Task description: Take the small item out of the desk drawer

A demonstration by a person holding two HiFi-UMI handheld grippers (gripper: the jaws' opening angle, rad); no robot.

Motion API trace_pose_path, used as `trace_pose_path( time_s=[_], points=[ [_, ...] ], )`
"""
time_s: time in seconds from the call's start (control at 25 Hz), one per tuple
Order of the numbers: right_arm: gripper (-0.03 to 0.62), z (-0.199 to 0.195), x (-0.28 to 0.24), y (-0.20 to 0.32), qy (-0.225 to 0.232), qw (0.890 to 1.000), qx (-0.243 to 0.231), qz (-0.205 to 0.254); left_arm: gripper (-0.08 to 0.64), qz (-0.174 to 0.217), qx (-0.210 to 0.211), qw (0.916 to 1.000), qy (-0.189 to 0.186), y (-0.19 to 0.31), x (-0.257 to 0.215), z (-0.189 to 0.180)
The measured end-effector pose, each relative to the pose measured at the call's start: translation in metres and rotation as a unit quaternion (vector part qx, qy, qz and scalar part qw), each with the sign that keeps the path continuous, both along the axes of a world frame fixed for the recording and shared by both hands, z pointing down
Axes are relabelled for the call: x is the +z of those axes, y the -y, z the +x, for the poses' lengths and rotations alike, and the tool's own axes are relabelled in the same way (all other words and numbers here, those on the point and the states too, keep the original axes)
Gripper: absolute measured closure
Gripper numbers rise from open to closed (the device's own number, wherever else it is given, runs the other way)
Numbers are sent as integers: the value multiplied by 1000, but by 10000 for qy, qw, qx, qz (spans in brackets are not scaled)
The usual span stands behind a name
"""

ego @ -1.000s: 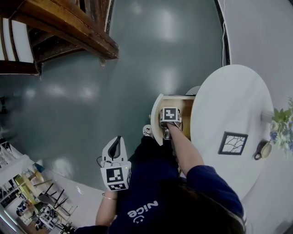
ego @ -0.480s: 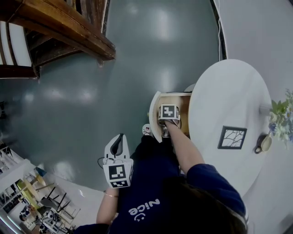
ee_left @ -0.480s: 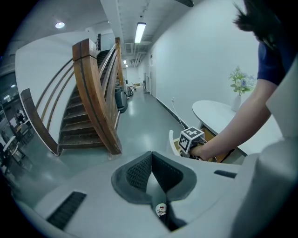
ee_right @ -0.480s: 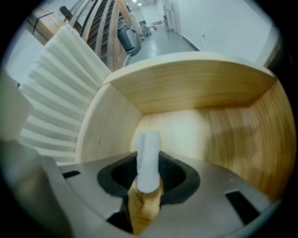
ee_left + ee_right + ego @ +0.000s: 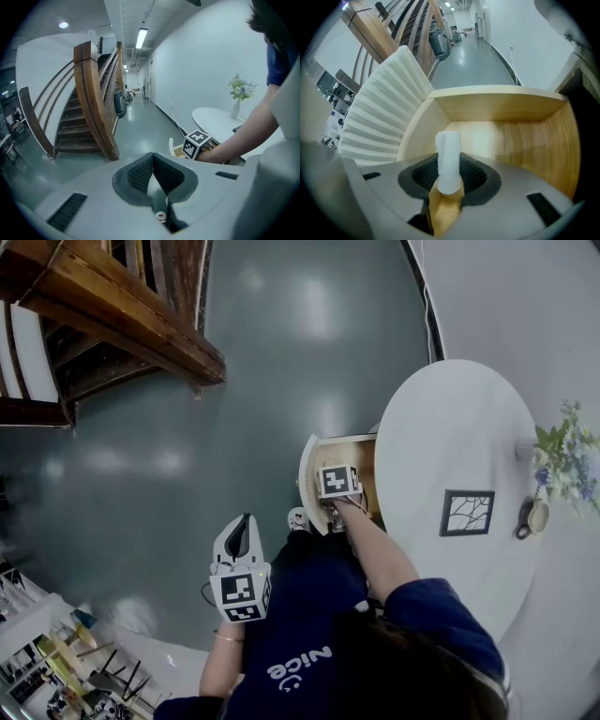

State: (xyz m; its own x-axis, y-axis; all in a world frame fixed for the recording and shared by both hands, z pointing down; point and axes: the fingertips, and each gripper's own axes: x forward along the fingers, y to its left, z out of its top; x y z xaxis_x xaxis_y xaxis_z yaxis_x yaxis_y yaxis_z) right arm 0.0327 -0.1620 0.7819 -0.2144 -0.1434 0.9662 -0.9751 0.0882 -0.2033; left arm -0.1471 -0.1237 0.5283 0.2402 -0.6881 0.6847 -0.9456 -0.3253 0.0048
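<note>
The small item is a white cylinder-shaped piece (image 5: 449,157), standing up between the dark pads of my right gripper (image 5: 449,174), which is shut on it. In the head view that gripper (image 5: 337,493) points steeply down over the open wooden drawer (image 5: 359,452) under the round white table (image 5: 469,427); the item is hidden there. The drawer's pale wood floor (image 5: 511,136) lies below the item and looks bare. My left gripper (image 5: 241,529) hangs apart at the person's left side, over the floor. Its jaws (image 5: 152,159) are shut with nothing between them.
The drawer has a ribbed white front (image 5: 379,117). On the table lie a dark framed square (image 5: 467,513), a vase of flowers (image 5: 562,460) and a small cup (image 5: 532,517). A wooden staircase (image 5: 122,324) stands at the upper left, across the grey floor (image 5: 281,362).
My right gripper has risen a little over the drawer. The left gripper has hardly moved. The head view has shifted slightly.
</note>
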Motion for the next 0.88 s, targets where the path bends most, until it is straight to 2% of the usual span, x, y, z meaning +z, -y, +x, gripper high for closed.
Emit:
trace_pose_path(
  time_s=[0.16, 0.36, 0.48, 0.68, 0.88],
  points=[
    [456, 7, -15, -13, -170, 9997, 125, -98, 555, 43, -6, 9999, -157, 4, -2, 0],
    [456, 3, -35, -6, -123, 9994, 59, 304, 555, 75, -27, 9994, -351, 8, -3, 0],
    [456, 2, -46, -8, -113, 9992, 63, 373, 555, 115, -1, 9990, -443, 11, -5, 2],
    [457, -2, -69, -1, -65, 9965, -13, 838, 555, 188, 50, 9980, -608, 16, -8, 5],
    [457, -3, -88, -3, -66, 9945, -5, 1041, 555, 246, 125, 9970, -718, 19, -10, 8]
  ],
)
